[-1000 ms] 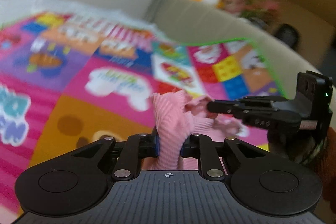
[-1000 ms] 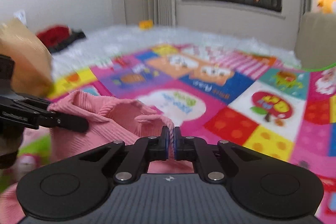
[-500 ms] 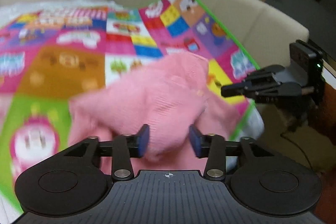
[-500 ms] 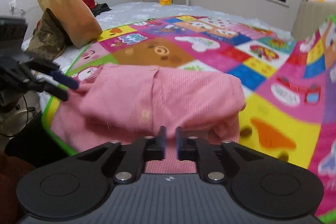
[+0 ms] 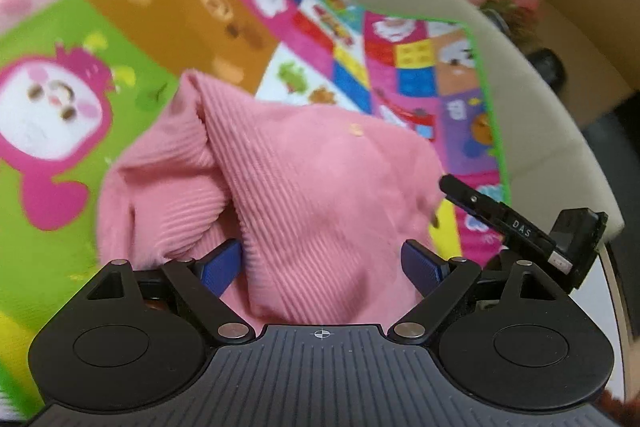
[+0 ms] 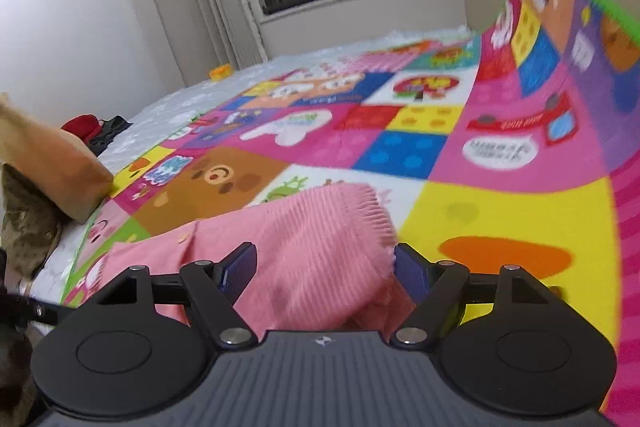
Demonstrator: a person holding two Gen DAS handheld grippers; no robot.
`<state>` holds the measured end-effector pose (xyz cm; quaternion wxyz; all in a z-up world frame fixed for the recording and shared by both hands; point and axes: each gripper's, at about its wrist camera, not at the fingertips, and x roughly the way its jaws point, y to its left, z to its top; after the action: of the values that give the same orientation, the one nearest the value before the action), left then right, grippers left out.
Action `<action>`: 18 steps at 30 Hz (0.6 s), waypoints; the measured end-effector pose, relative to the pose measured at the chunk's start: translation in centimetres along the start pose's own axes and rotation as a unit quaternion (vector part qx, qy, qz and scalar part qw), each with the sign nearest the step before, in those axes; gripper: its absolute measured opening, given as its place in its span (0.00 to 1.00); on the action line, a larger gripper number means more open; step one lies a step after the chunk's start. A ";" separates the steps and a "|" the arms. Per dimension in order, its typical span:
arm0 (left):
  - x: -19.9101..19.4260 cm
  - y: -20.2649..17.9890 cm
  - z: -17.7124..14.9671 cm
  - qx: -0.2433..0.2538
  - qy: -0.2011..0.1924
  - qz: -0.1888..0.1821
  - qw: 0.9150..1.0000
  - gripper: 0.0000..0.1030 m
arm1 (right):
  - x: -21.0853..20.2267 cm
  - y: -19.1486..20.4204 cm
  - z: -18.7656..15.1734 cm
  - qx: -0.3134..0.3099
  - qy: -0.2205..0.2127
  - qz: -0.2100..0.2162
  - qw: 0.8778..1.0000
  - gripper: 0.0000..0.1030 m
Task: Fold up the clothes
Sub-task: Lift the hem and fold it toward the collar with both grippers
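Left gripper spread wide, right gripper likewise, both gripping nothing; pink ribbed garment bunched between and ahead of the fingers on the play mat.

Garment on mat; cushion left.

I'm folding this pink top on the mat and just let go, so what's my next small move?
Probably draw both tools back: the left tool and right tool are open, and the pink ribbed corduroy top lies bunched on the colourful play mat.
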<state>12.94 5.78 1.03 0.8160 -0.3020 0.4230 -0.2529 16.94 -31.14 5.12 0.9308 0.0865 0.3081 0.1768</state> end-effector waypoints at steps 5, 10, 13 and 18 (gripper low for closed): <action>2.3 0.4 2.0 0.020 0.000 0.006 1.000 0.38 | 3.5 0.3 0.2 -0.019 0.021 -0.006 1.000 0.42; 1.5 0.3 9.1 0.068 -0.061 0.027 0.995 0.28 | 3.8 0.6 1.6 0.007 0.007 0.017 1.000 0.28; -0.6 -0.7 11.6 0.098 -0.088 0.025 0.991 0.27 | 3.4 1.7 1.6 0.002 0.014 0.033 0.999 0.27; -3.2 0.0 9.4 0.143 -0.074 0.057 0.985 0.28 | 2.6 2.4 -1.2 -0.024 0.060 0.030 0.997 0.27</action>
<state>19.21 10.52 7.03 0.8928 -0.1758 0.3374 -0.2411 17.50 -27.86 3.46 0.9066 0.0622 0.3564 0.2171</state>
